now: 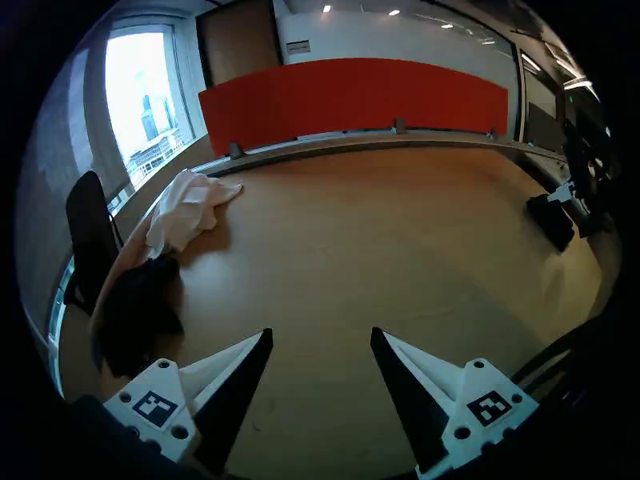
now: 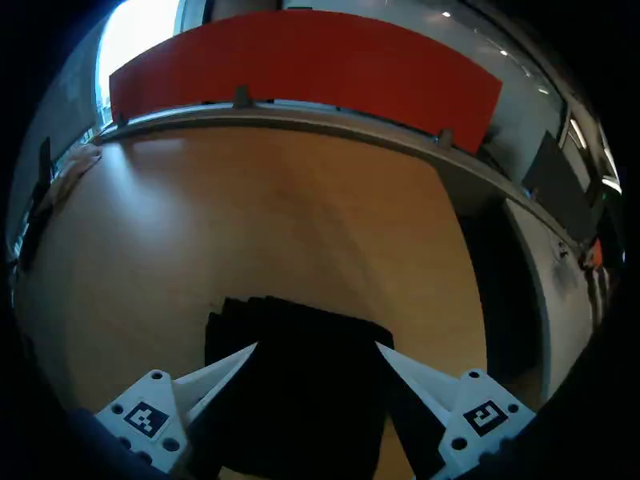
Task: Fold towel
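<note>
Looking across the wooden table (image 1: pixel 384 240), I see the left gripper (image 1: pixel 321 332) with its jaws spread wide and nothing between them, poised over bare wood. A crumpled white towel (image 1: pixel 190 210) lies well away at its ten o'clock, near the table's edge, with a dark rumpled cloth (image 1: pixel 136 308) just beside it at eight o'clock. The right gripper (image 2: pixel 317 346), also wide open and holding nothing, hangs over a black folded towel (image 2: pixel 296 400) at its six o'clock; whether the fingers touch it I cannot tell. My worry is that a pinch on the white heap may catch several layers, snag the dark cloth too, or nudge both off the edge. A careless drag by the right gripper could pull the neat black stack apart.
</note>
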